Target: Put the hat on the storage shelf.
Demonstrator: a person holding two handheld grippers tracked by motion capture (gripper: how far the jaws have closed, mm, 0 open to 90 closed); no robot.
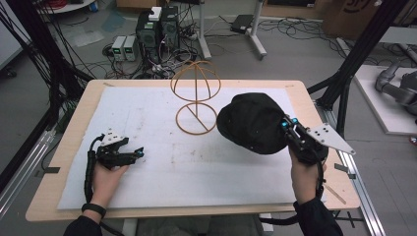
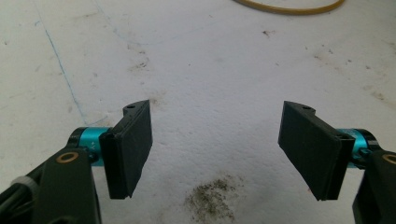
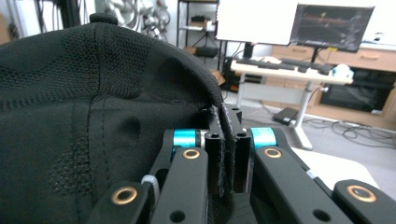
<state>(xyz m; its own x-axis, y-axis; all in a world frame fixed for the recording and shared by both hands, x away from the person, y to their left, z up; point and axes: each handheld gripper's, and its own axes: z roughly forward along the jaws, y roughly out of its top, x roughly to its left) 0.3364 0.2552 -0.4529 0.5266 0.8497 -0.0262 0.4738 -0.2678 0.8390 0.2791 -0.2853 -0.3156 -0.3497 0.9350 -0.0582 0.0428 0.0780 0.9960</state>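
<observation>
A black cap (image 1: 253,123) is pinched at its rim by the right gripper (image 1: 289,129) and held above the counter (image 1: 74,118) beside the wire hat stand (image 1: 195,96), presumably for hanging. The left gripper (image 1: 134,153) is rested aside, jaws spread.

Black mesh cap (image 1: 253,123), held off table, crown up, edge seemingly pinched.
</observation>
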